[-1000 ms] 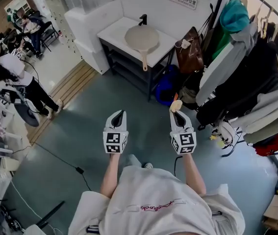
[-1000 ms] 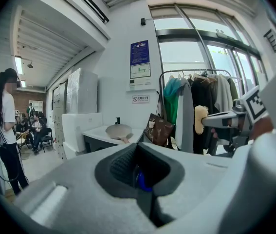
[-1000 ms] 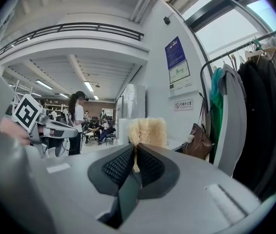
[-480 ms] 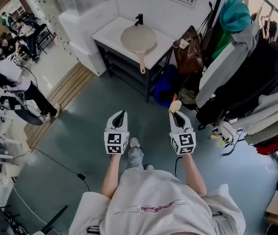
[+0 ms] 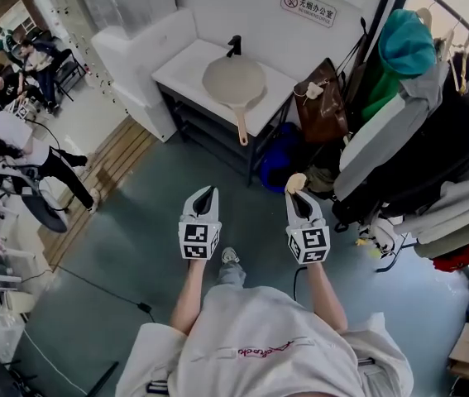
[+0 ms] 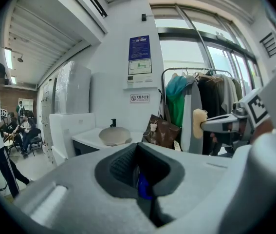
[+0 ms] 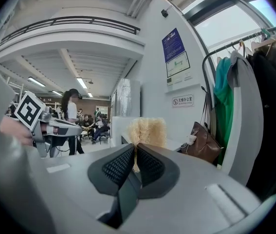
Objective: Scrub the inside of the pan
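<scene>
My left gripper (image 6: 138,152) is clenched, its two dark ribbed jaws pressed together with nothing held between them. My right gripper (image 7: 134,152) is closed on a pale yellow, fuzzy scrub pad (image 7: 147,130). The pad stands up past the jaw tips, and its lower edge is pinched between the pads.

In the head view, both grippers are held out in front of my body at about the same height. They are side by side and apart, each with its black-and-white marker cube facing up. Bare forearms and a white shirt show below them. Under the grippers is a grey-green floor (image 5: 135,222).

The pan (image 5: 234,79) is well ahead of both grippers, and neither touches it. It is round and beige. It lies on a white table (image 5: 183,56) against the far wall, with its long handle (image 5: 241,122) pointing back toward me over the table's front edge. A small black fixture (image 5: 235,45) stands just behind the pan.

A brown bag (image 5: 321,98) hangs just right of the table. Beyond it is a clothes rack (image 5: 433,122) crowded with hanging coats in teal, grey and black. A white sign with red print (image 5: 307,2) is on the wall above the table. A blue bag (image 5: 282,151) sits by the table's right end, low near the floor.

Far to the left, a person in a white top (image 5: 11,131) stands on a lighter floor, and others are seated behind.
</scene>
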Tool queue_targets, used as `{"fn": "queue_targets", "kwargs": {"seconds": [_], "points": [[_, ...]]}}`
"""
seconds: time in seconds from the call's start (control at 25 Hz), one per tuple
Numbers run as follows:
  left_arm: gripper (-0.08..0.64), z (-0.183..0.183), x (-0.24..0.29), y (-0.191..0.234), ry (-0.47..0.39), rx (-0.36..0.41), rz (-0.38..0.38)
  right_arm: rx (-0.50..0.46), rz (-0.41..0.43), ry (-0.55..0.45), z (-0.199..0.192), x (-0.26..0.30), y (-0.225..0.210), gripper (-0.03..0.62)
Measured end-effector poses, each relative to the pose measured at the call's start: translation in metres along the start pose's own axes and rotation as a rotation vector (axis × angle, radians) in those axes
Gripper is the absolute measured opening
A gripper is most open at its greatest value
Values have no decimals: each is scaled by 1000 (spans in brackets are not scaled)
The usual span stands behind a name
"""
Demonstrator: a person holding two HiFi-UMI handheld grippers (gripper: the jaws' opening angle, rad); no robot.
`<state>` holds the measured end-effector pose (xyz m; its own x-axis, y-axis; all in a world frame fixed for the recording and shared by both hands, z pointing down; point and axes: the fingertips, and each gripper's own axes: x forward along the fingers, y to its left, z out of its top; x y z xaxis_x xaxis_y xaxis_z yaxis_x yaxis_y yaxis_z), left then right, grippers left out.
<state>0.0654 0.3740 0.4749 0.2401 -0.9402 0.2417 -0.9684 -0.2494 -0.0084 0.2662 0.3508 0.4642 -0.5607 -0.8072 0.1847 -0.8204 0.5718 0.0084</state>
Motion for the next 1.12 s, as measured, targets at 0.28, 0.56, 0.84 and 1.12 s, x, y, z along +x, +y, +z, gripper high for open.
{"fn": "queue_targets", "kwargs": {"seconds": [0.28, 0.56, 0.84, 1.12], "points": [[0, 16, 37, 45, 8, -4, -16, -1, -9, 14, 15, 53, 4, 23], [0, 31, 74, 82, 3, -2, -47, -8, -43, 21, 29, 97, 1, 23], [0, 37, 103, 111, -12, -6, -73, -18, -59, 16, 39, 139, 2, 23], [0, 29, 117, 131, -5, -14, -79, -32, -56, 15, 40, 167, 8, 23]]}}
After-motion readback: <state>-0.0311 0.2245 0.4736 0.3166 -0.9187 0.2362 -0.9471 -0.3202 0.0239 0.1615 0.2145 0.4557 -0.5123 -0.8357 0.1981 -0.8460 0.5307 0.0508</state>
